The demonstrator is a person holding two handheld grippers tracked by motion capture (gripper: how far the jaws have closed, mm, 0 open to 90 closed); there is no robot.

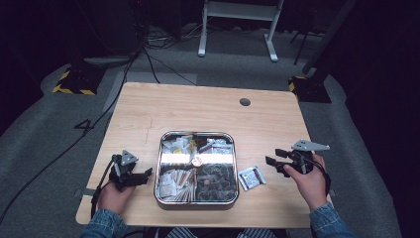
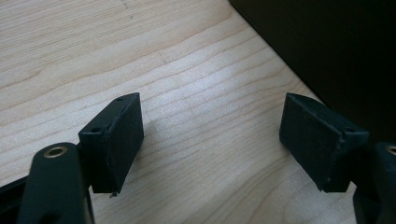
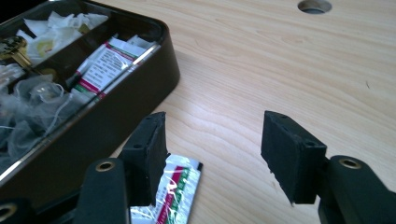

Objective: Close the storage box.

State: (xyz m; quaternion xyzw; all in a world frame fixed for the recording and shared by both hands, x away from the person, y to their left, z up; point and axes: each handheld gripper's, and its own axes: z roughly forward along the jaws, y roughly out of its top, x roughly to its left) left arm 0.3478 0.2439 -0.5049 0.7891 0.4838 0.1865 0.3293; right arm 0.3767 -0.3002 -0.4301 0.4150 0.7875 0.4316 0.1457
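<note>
My right gripper sits wide open, sachet right under its left jaw, tray just beyond. Left gripper also open, over bare table.

Pale wood-grain table, dark tray – silver rim, red-green-silver sachet, black grippers

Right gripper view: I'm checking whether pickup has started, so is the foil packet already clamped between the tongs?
No. The right tongs stand open, and the foil packet lies flat on the table beside the tray.
</note>
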